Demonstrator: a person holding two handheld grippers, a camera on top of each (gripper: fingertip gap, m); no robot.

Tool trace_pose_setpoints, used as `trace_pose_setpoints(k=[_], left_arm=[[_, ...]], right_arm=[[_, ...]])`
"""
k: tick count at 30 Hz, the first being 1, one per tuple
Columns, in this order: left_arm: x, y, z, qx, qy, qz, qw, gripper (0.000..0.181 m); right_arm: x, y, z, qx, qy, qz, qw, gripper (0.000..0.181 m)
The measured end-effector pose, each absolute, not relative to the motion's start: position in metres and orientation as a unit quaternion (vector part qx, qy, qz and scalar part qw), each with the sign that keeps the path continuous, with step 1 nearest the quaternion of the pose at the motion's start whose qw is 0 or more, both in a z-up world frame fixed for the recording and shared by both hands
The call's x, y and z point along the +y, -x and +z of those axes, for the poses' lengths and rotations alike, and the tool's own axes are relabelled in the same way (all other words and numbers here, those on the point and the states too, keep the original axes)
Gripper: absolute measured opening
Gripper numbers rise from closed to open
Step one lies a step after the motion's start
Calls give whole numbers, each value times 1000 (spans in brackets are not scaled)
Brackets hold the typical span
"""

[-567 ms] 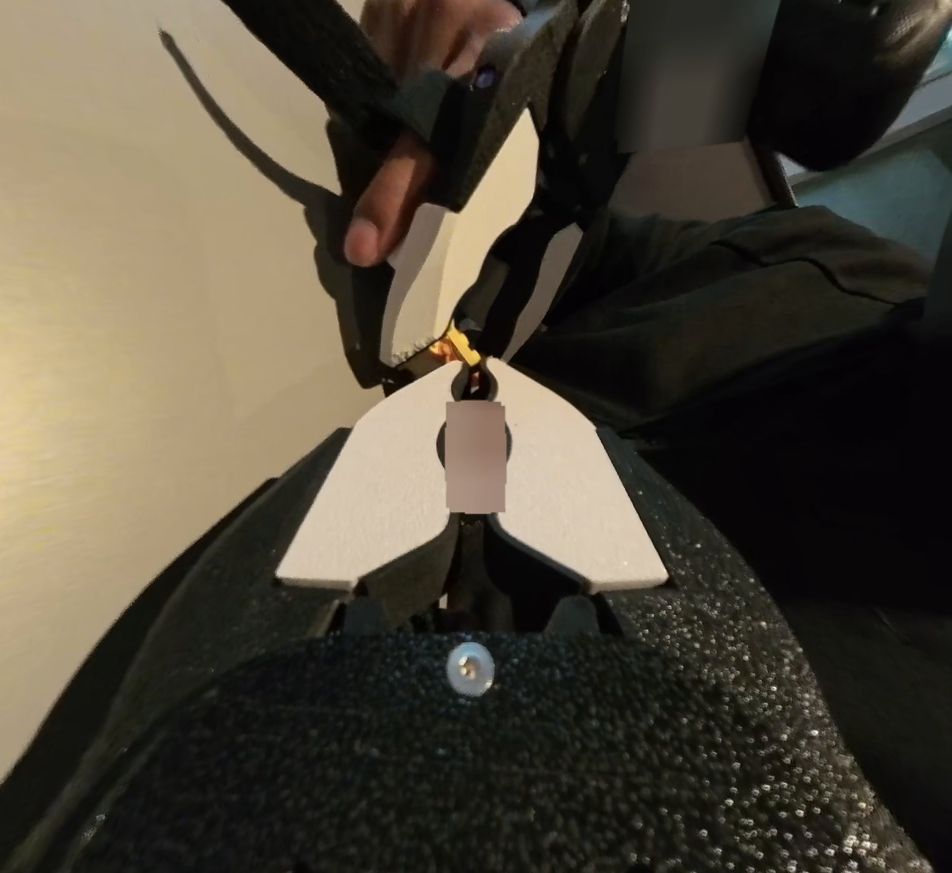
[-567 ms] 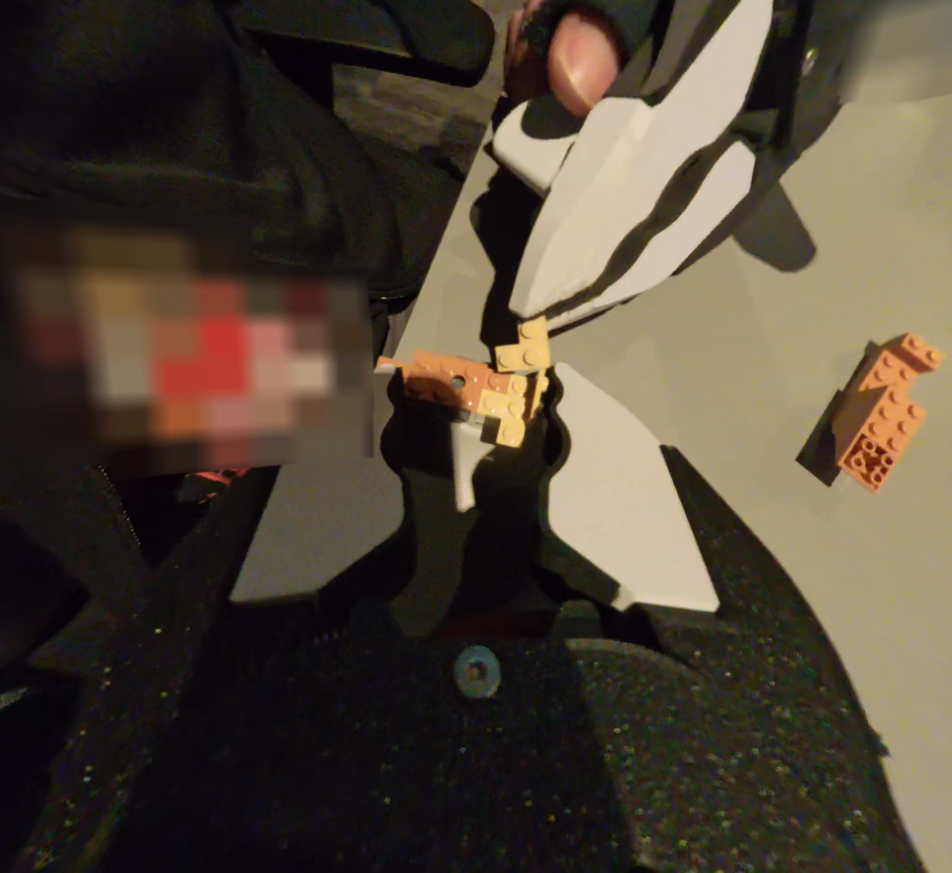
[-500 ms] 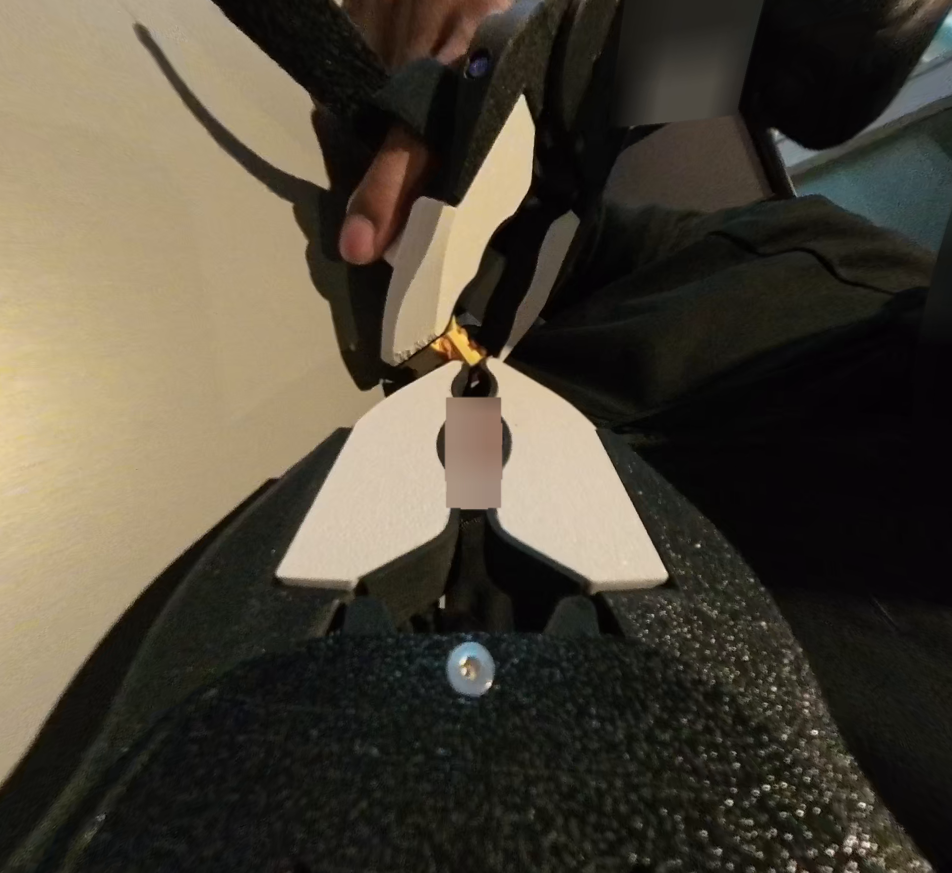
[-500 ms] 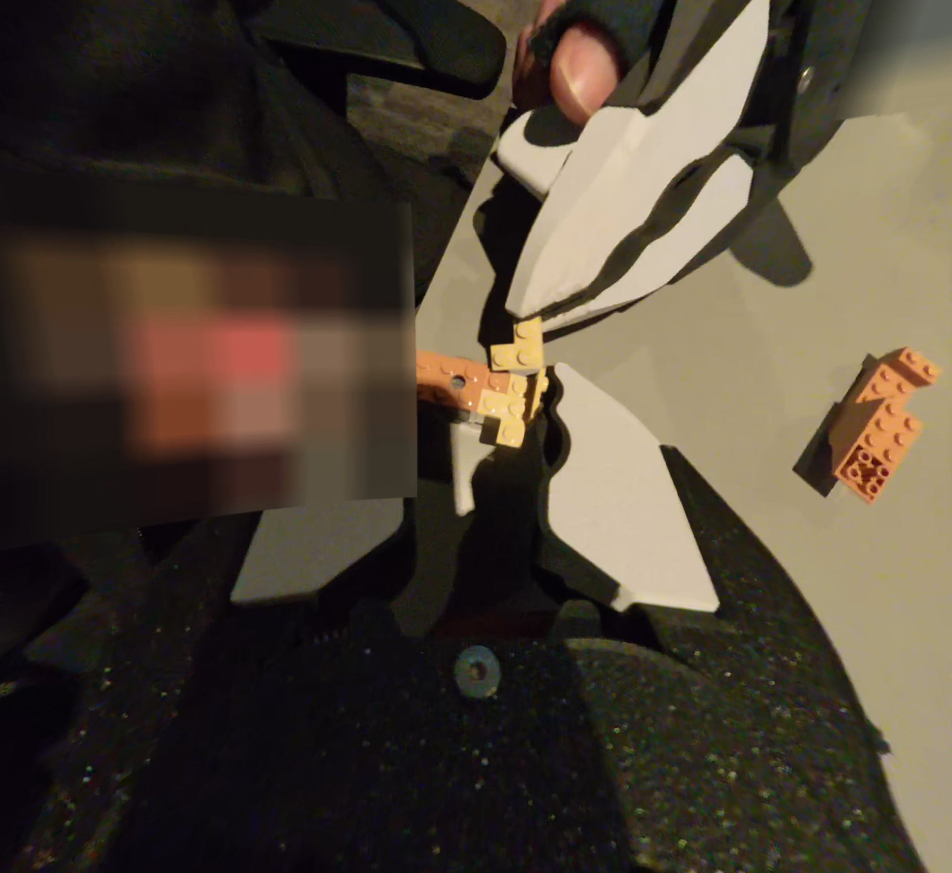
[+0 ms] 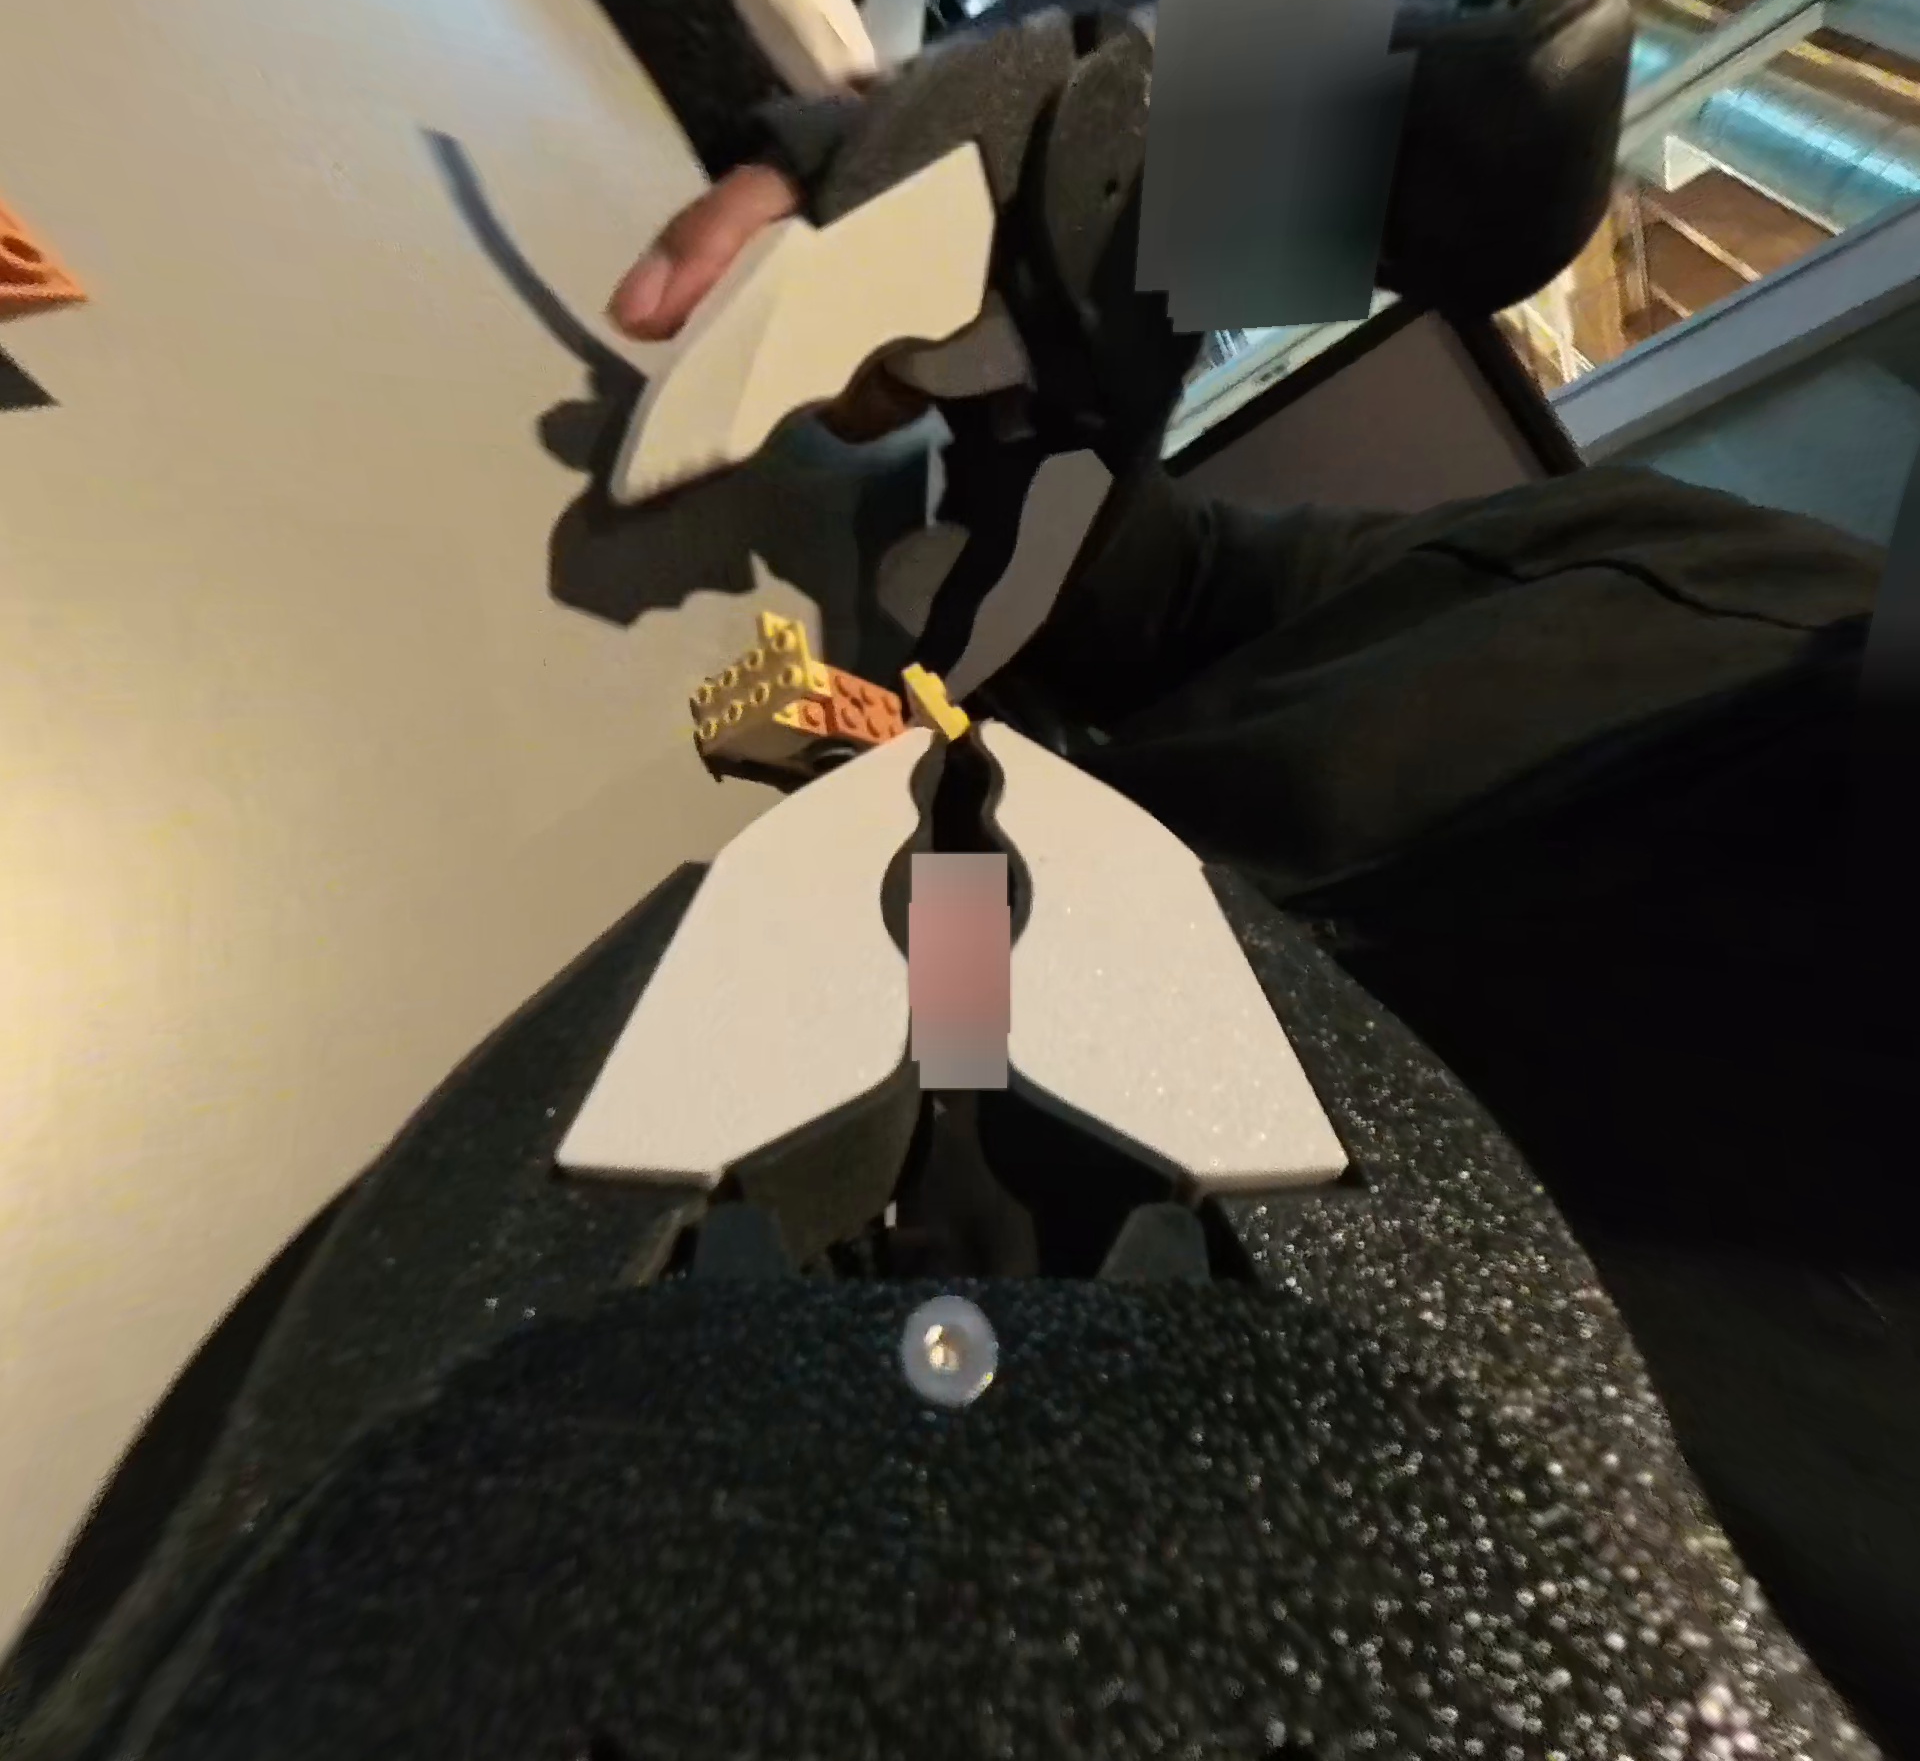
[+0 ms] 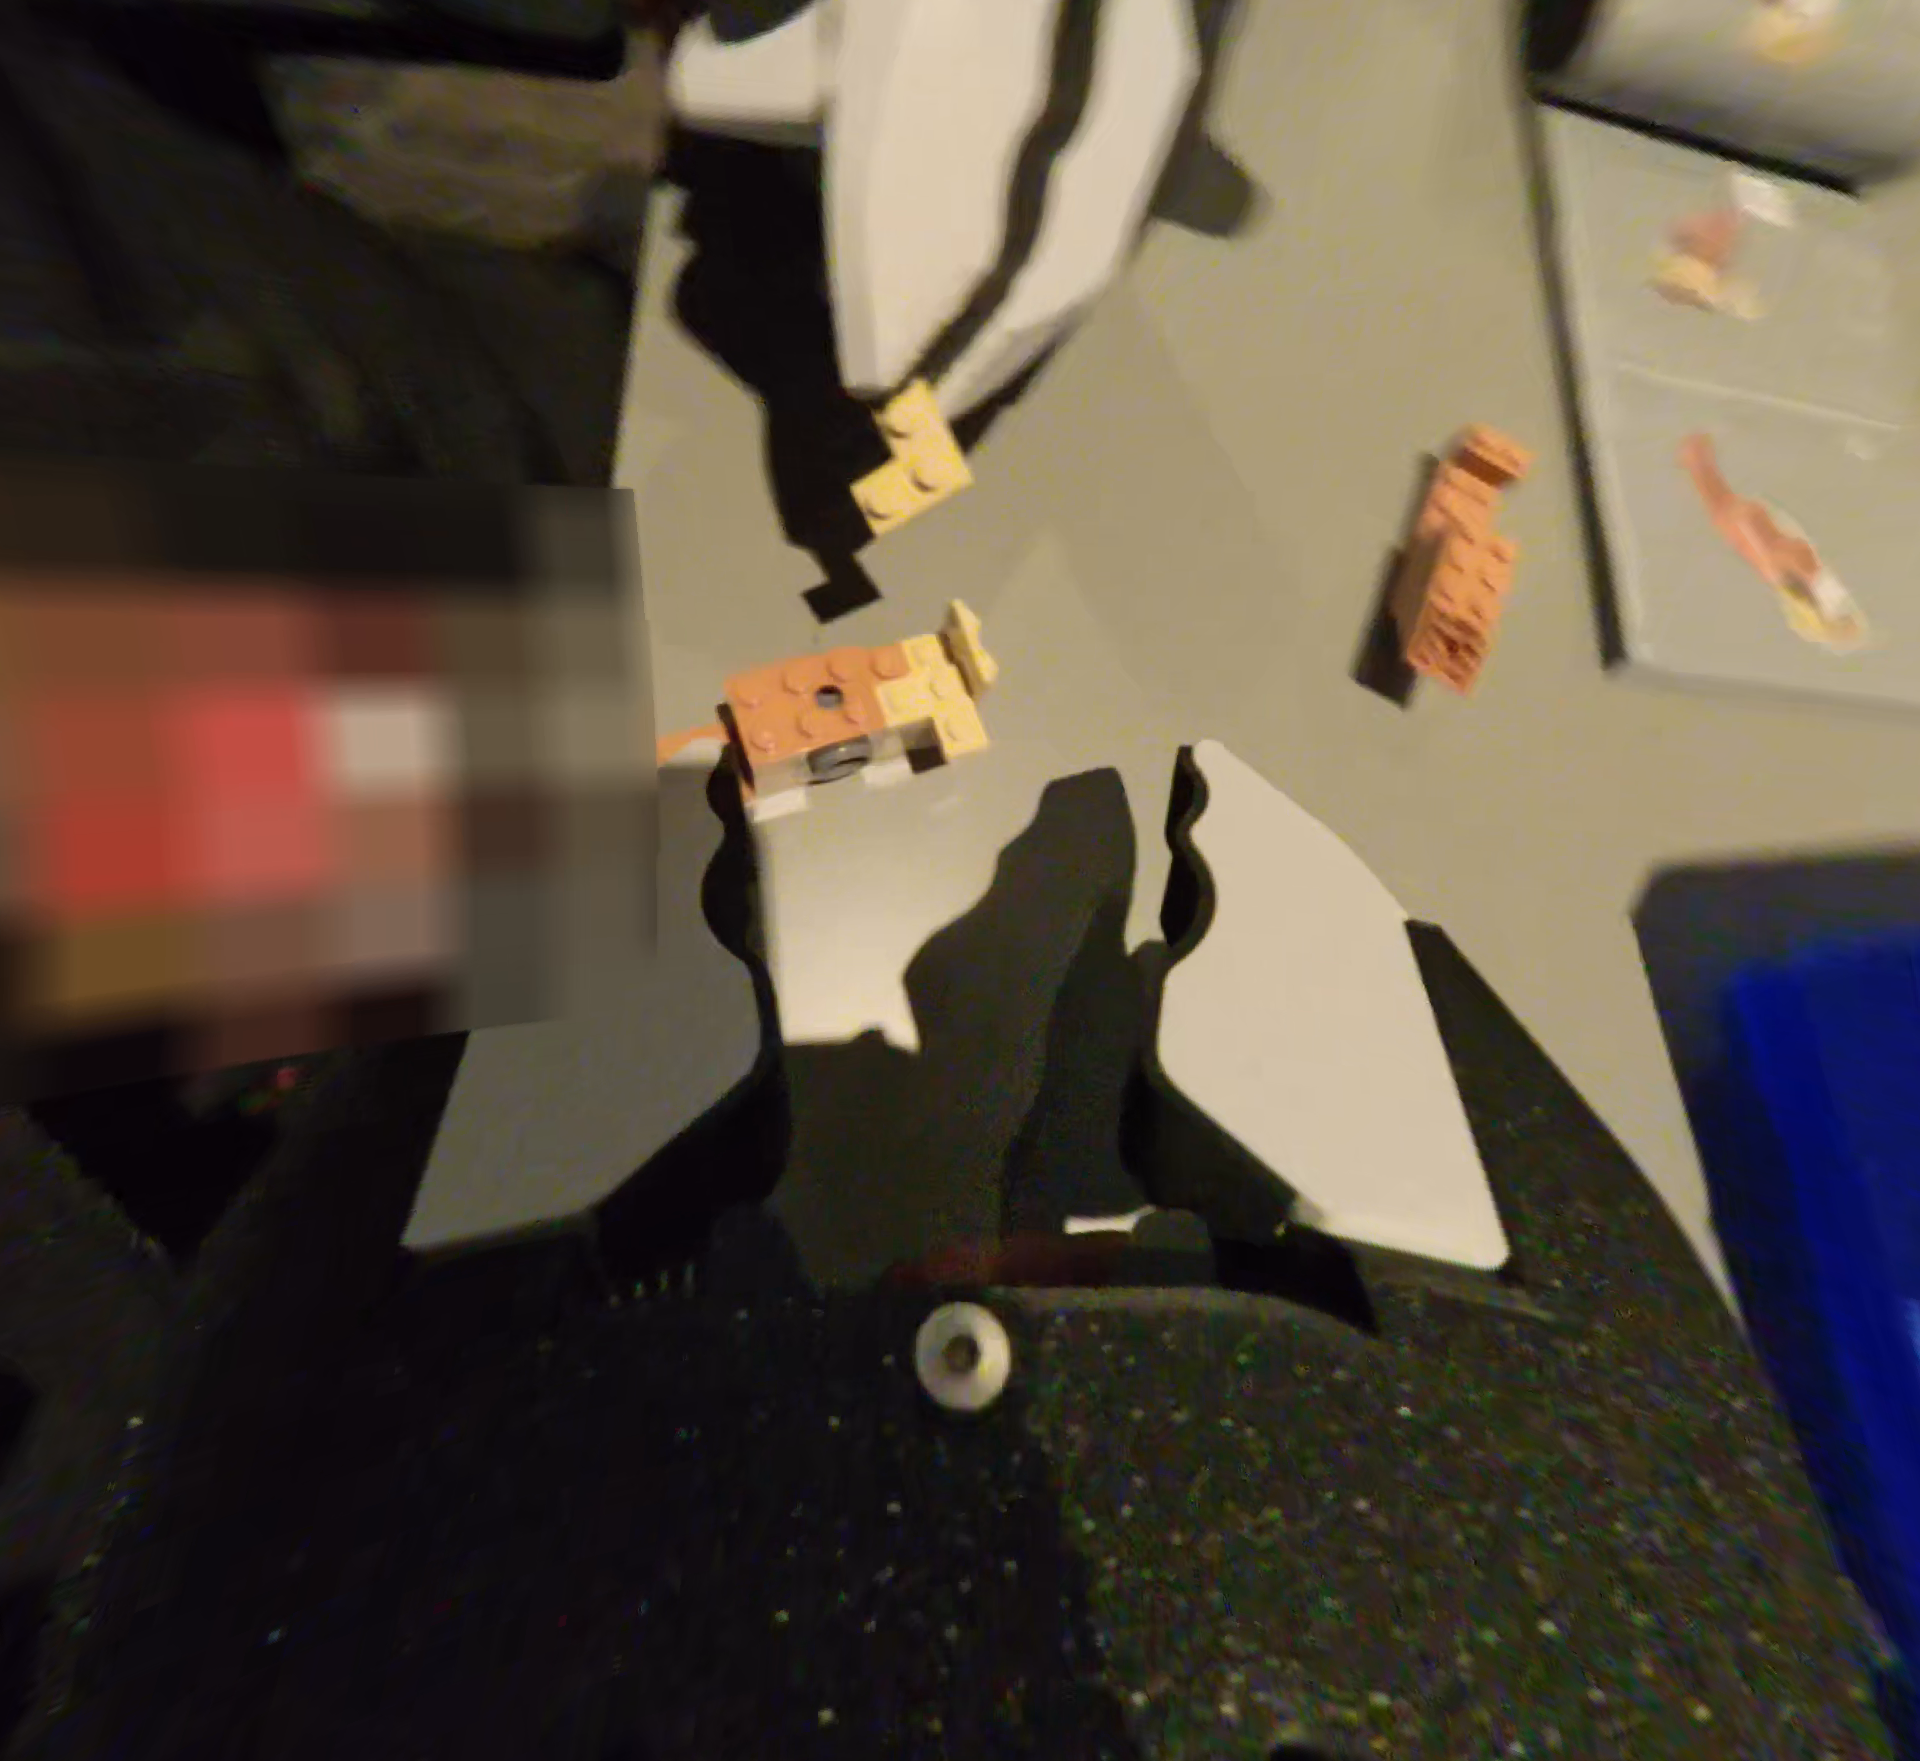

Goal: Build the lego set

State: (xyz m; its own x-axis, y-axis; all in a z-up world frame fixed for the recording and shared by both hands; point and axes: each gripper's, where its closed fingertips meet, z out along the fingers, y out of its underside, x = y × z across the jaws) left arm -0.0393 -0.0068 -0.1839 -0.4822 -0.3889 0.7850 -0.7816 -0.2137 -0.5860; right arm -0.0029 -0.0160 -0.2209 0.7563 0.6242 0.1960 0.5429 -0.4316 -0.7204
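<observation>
My left gripper (image 5: 948,740) is shut on a small yellow-tan plate (image 5: 935,699), held just above the table. The right wrist view shows the same gripper (image 6: 912,376) from the front with the plate (image 6: 914,456) at its tips. An orange and tan lego assembly (image 6: 857,703) lies on the grey table (image 6: 1195,485), free of both grippers; it also shows in the left wrist view (image 5: 784,698). My right gripper (image 6: 956,776) is open and empty just behind the assembly. In the left wrist view, the right gripper (image 5: 810,558) stands wide open beyond the assembly.
A second orange brick cluster (image 6: 1455,568) lies to the right and also shows in the left wrist view (image 5: 31,267). An instruction sheet (image 6: 1745,464) lies at the far right. A blue bin (image 6: 1818,1088) stands at the right edge. The person's dark clothing (image 5: 1455,672) borders the table. One gripper's finger ends stand about 6 cm off the other's.
My right gripper has opened and let go of the assembly, which now lies on the table. My left gripper has pulled away with the yellow plate still in it.
</observation>
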Motion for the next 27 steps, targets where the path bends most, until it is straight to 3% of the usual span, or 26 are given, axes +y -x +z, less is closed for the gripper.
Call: trace_pose_setpoints(k=[1, 7, 10, 16, 20, 27], left_arm=[[-5, 39, -183, -604, -487, 614, 146, 2], [5, 35, -176, -572, -513, 638, 48, 2], [7, 33, -175, -567, -526, 634, -3, 2], [-3, 38, -177, -573, -531, 623, -30, 2], [-10, 42, -182, -569, -544, 617, -12, 2], [-18, 54, -179, -516, -560, 648, 12, 2]], right_arm=[[-18, 0, -216, -290, 856, 39, 426, 76], [-41, 10, -190, 31, 847, 50, 528, 47], [-34, 19, -218, 20, 894, -8, 447, 60], [-24, 20, -230, 42, 894, -38, 444, 46], [-19, 17, -226, 44, 883, -48, 466, 22], [-17, 27, -213, 3, 833, -4, 553, 20]])
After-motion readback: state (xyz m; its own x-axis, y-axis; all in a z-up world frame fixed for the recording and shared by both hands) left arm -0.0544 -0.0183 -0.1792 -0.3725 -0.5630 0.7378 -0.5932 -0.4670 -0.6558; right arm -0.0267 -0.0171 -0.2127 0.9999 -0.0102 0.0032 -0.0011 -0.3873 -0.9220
